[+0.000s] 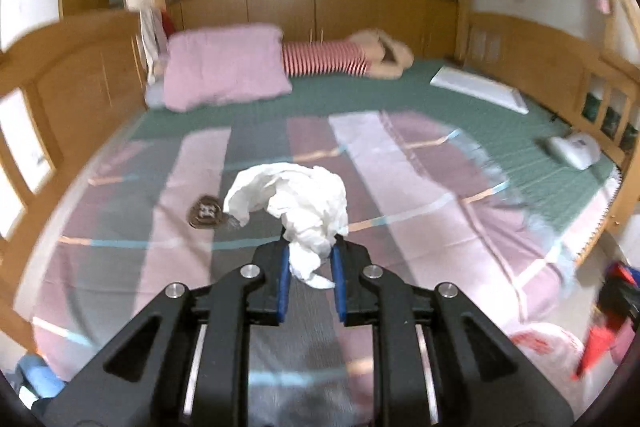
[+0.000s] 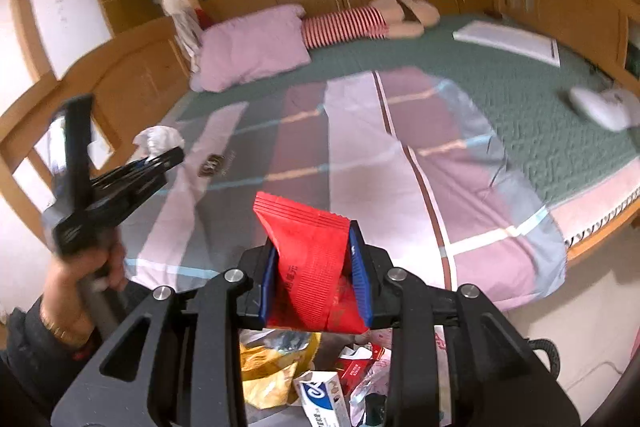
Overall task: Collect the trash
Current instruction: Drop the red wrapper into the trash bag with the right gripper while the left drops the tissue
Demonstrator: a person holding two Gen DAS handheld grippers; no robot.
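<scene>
My left gripper (image 1: 310, 259) is shut on a crumpled white tissue (image 1: 296, 199) and holds it above the striped blanket (image 1: 400, 187). It also shows in the right wrist view (image 2: 160, 157) at the left, with the tissue (image 2: 156, 139) at its tip. A small brown round wrapper (image 1: 205, 211) lies on the blanket left of the tissue; it also shows in the right wrist view (image 2: 212, 164). My right gripper (image 2: 316, 267) is shut on a red snack packet (image 2: 308, 251) above a pile of trash (image 2: 304, 375) below the bed's edge.
A pink pillow (image 1: 224, 67), a striped plush toy (image 1: 344, 57), a white flat box (image 1: 480, 87) and a white device (image 1: 572, 149) lie on the green bed. Wooden cabinets surround the bed. A white and red plastic bag (image 1: 544, 347) sits on the floor at the right.
</scene>
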